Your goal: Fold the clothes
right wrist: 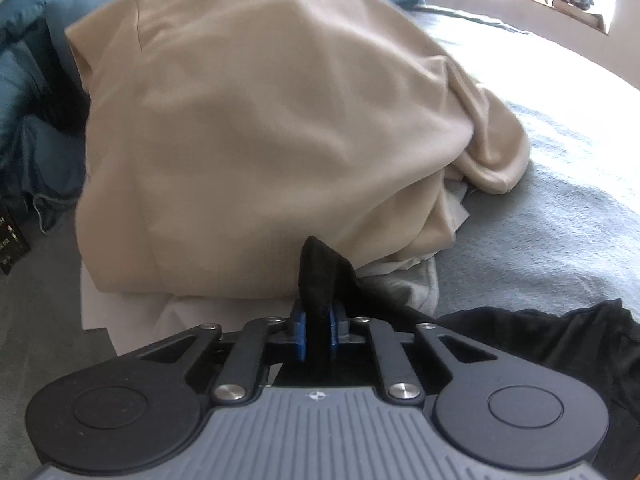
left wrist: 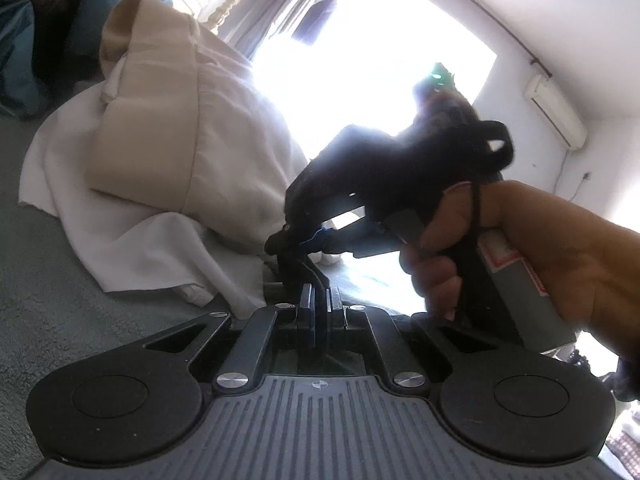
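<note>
Left gripper (left wrist: 319, 306), low centre of the left wrist view: jaws nearly together, pinching a thin dark strip of the black garment (left wrist: 316, 280) that rises out between the pads. Just above, in mid frame, the right gripper (left wrist: 294, 242), tips angled down toward the same dark cloth, carried by a hand (left wrist: 500, 256) that fills the right side. Whether those tips pinch anything cannot be told from this side.

Right wrist view, lower centre: right gripper jaws close-set, blue pads (right wrist: 301, 336) pressed on a black fold standing up between them; more of the black garment spread in the lower right corner. No earlier picture to set against.

Directly beyond the fold, almost touching it, a big beige garment (right wrist: 260, 128) heaped across the middle, over white cloth (right wrist: 132, 312) showing at its lower edge. Rounded beige edge drooping at right onto the pale blue bed cover (right wrist: 560, 200). Open cover along the whole right side, up to the bright upper right corner. Blue quilt (right wrist: 24, 92) crowding the left edge and upper left.

In the left wrist view, same beige-over-white pile at upper left, white hem trailing onto grey-green cover (left wrist: 52, 300) at lower left, bare there. Bright window (left wrist: 380, 52) at top centre.
</note>
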Tool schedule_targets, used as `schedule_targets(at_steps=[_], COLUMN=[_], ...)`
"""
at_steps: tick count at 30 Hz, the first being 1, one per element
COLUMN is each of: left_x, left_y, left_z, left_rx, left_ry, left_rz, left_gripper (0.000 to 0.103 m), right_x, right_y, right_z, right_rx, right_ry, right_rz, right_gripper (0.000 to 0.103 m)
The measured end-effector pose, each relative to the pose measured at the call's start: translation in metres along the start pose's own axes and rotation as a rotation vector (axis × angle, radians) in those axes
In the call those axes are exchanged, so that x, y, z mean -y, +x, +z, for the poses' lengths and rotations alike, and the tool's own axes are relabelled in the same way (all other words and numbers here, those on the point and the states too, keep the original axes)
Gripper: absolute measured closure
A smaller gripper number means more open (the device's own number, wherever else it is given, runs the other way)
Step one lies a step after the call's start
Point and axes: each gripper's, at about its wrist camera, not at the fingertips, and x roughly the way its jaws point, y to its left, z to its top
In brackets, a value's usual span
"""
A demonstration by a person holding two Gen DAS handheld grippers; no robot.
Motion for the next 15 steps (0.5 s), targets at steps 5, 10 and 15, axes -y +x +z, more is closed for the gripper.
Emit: schedule_targets(at_steps=[5, 10, 15], left_x=[0.012, 0.032, 0.058], left_y=[-0.001, 0.007, 0.021], left_z=[0.006, 0.010, 0.009], left_rx=[-0.020, -0.089, -0.152], left_ry=[0.041, 0.121, 0.257], left_rz=[-0.040, -0.116, -0.131], left_gripper=[0.100, 0.100, 0.100], right_x=[0.023, 0.055, 0.100], right_y=[-0.032, -0.065, -0.085], right_z=[-0.004, -0.012, -0.026], right_rx=[0.067, 0.123, 0.167], right_ry=[0.045, 0.091, 0.156], right_rz=[0.072, 0.120, 0.165], right_gripper=[0.095, 0.095, 0.095])
